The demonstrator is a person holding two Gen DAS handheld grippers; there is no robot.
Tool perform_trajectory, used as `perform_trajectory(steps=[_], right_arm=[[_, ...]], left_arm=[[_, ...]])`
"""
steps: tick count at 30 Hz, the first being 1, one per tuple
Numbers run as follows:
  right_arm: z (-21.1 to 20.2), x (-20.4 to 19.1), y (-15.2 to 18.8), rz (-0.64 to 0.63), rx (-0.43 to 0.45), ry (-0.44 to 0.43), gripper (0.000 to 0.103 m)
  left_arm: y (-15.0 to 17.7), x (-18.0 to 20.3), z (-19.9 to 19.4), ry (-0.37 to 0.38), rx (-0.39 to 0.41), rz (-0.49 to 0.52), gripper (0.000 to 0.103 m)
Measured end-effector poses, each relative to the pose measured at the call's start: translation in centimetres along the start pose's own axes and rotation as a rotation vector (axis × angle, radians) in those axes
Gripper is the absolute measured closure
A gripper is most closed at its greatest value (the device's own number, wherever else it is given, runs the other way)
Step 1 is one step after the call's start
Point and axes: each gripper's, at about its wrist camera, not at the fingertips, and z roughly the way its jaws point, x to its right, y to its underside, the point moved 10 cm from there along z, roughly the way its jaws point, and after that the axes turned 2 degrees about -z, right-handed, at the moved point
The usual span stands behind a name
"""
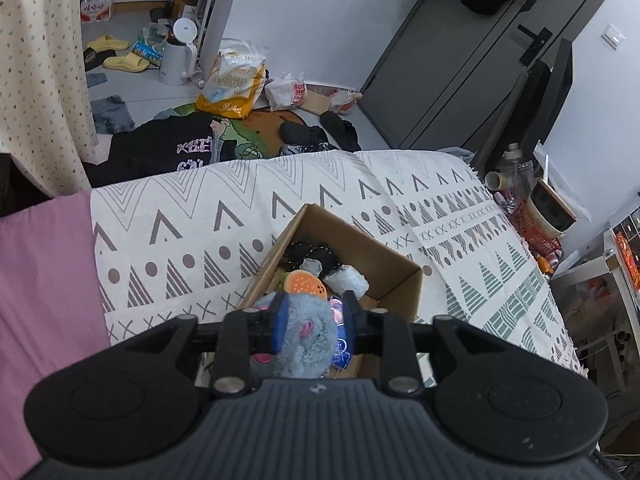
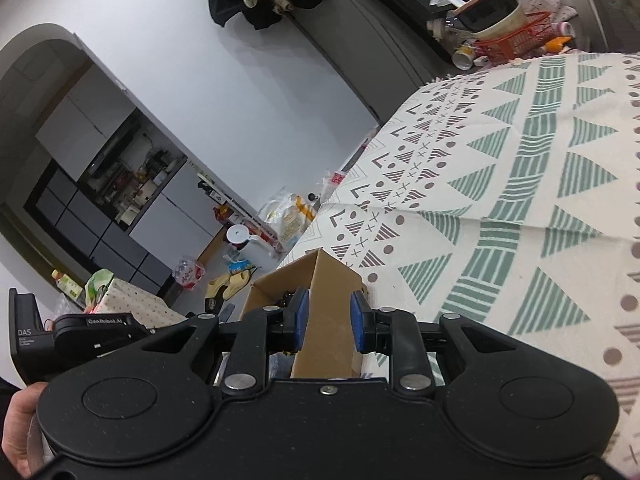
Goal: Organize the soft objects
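Left hand-held gripper (image 1: 315, 322), low centre of frame, clenched on a grey plush toy (image 1: 310, 338) with pink patches; long axis running up-down in the frame, hanging over the near end of the open cardboard box (image 1: 394, 280). Inside, just beyond: orange burger plush (image 1: 307, 283). Box resting on the patterned bed cover (image 1: 180, 236). Right hand-held gripper (image 2: 327, 318) released, blue pads straddling the box's flap (image 2: 326, 280).
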Motion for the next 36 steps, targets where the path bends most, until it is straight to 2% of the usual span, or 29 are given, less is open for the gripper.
perform_trajectory(steps=[2, 7, 9, 11, 18, 20, 24, 26, 32, 36], right_arm=[[-0.8, 0.0, 0.0, 0.002, 0.005, 0.012, 0.079], [-2.7, -0.3, -0.2, 0.021, 0.026, 0.034, 0.079], [-3.6, -0.5, -0.3, 0.030, 0.027, 0.042, 0.072], [-4.6, -0.6, -0.4, 0.033, 0.034, 0.053, 0.055], [-8.7, -0.4, -0.8, 0.024, 0.079, 0.101, 0.045], [-9.9, -0.4, -1.0, 0.014, 0.094, 0.125, 0.038], [-12.0, -0.4, -1.3, 0.005, 0.120, 0.147, 0.031], [-13.0, -0.6, -1.4, -0.001, 0.134, 0.156, 0.022], [-15.5, -1.3, -1.4, -0.028, 0.152, 0.180, 0.005], [-16.9, -2.1, -1.2, -0.056, 0.153, 0.181, 0.000]], left_arm=[[0.1, 0.3, -0.7, 0.002, 0.006, 0.012, 0.060], [0.8, 1.5, -2.3, 0.003, 0.020, 0.047, 0.042], [1.2, 1.9, -2.9, 0.004, 0.018, 0.055, 0.038], [1.8, 2.5, -3.6, 0.013, 0.016, 0.074, 0.033], [3.5, 4.5, -6.5, 0.039, 0.026, 0.134, 0.025], [4.0, 5.1, -7.3, 0.047, 0.027, 0.157, 0.024], [5.0, 6.3, -8.6, 0.060, 0.029, 0.205, 0.019], [5.5, 6.8, -9.2, 0.055, 0.026, 0.231, 0.018], [6.9, 8.1, -11.8, 0.059, 0.037, 0.292, 0.014], [7.7, 8.7, -13.4, 0.060, 0.051, 0.312, 0.013]])
